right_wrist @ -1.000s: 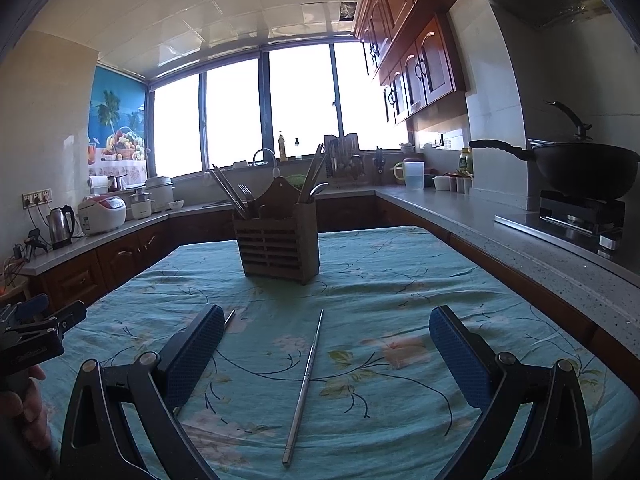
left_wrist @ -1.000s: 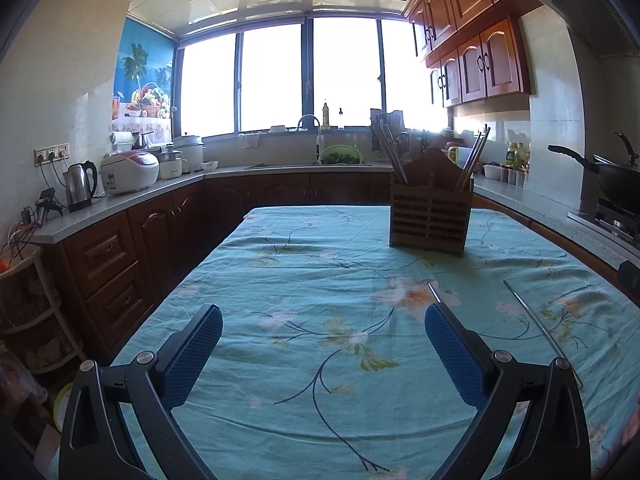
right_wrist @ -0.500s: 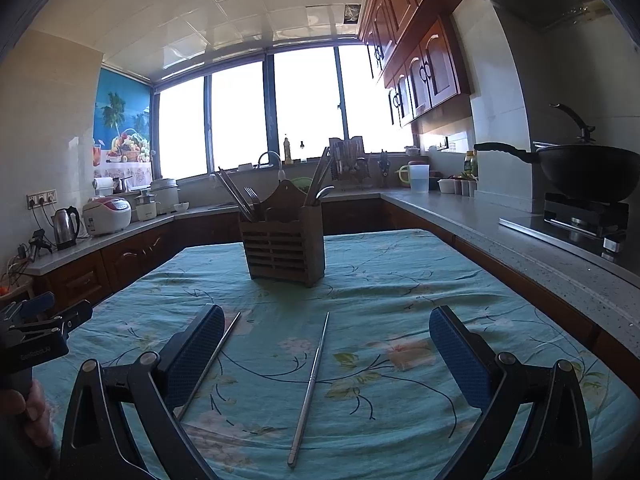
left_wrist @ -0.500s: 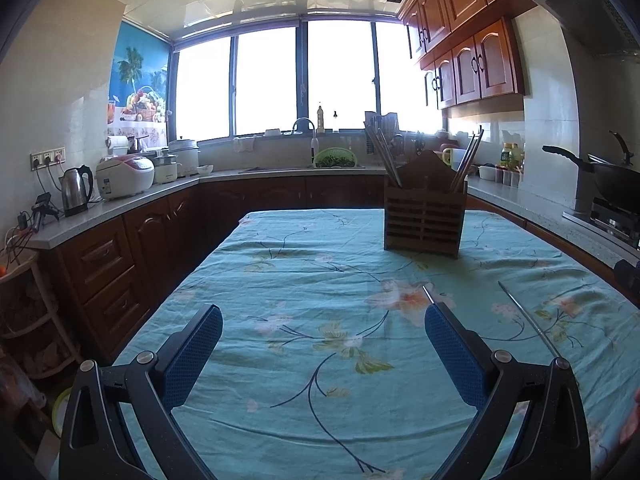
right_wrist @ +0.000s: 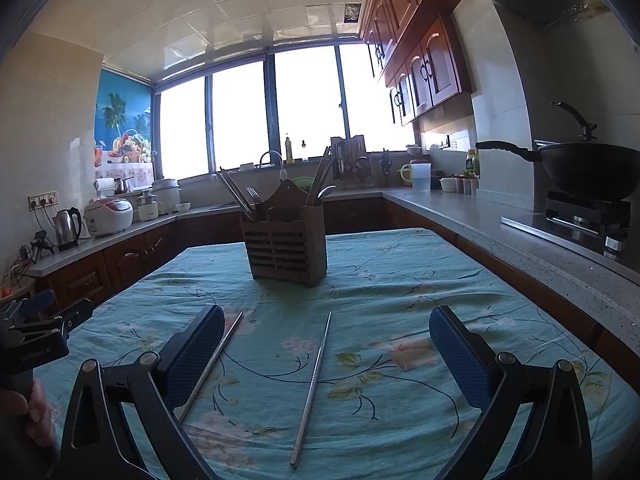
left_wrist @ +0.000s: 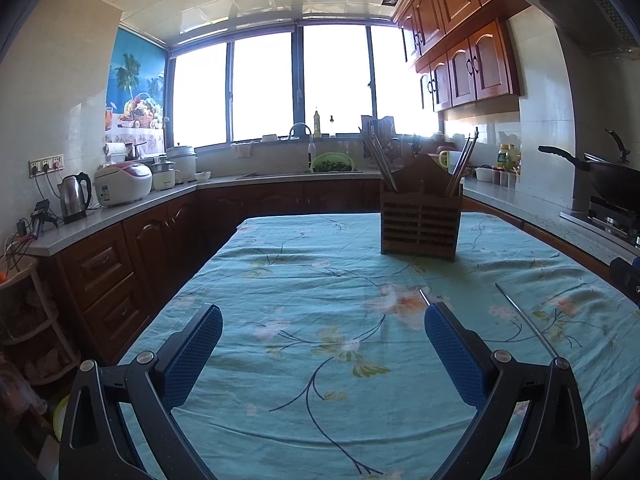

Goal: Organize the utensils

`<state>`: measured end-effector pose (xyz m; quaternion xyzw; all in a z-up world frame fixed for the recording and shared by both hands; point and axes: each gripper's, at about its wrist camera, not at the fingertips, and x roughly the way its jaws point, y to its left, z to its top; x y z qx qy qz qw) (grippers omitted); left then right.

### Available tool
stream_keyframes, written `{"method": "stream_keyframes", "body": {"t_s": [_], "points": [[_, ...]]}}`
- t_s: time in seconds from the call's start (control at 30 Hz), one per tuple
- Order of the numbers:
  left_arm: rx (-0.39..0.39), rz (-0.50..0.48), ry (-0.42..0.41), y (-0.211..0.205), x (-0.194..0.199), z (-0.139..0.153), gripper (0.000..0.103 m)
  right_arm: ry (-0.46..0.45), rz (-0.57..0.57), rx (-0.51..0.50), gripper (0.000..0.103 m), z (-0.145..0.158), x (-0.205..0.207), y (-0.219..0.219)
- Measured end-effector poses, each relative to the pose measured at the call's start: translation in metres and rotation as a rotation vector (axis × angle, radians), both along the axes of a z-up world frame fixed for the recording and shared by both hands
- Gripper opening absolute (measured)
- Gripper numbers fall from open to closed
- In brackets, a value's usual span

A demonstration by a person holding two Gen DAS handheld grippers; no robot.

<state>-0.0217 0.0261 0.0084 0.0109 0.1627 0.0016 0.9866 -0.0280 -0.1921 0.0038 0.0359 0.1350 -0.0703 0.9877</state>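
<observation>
Two metal chopsticks are lying loose on the tabletop [right_wrist: 400, 280], near its front edge: the left chopstick [right_wrist: 212, 364] and the right chopstick [right_wrist: 314, 384]. Each is lying flat with its long axis running from the front edge toward the far edge, the two leaning slightly toward each other at their far ends, which are pointing at the wooden utensil holder [right_wrist: 286, 248].

That holder is standing upright toward the far edge, well apart from the pair, and is already carrying chopsticks, a fork and a spoon. So the sorting appears partly done, with these two pieces still waiting.

The right gripper [right_wrist: 326, 356] is hovering with its jaws spread wide, straddling the right chopstick and gripping nothing. The left gripper [left_wrist: 322, 354] is likewise gaping wide and empty over bare cloth.
</observation>
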Motion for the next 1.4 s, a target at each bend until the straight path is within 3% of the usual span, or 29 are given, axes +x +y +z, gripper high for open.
{"method": "stream_keyframes", "body": {"t_s": [1.4], "points": [[-0.004, -0.016, 0.036, -0.023, 0.007, 0.006, 0.102, -0.006, 0.016, 0.021, 0.103, 0.007, 0.004, -0.001]]}}
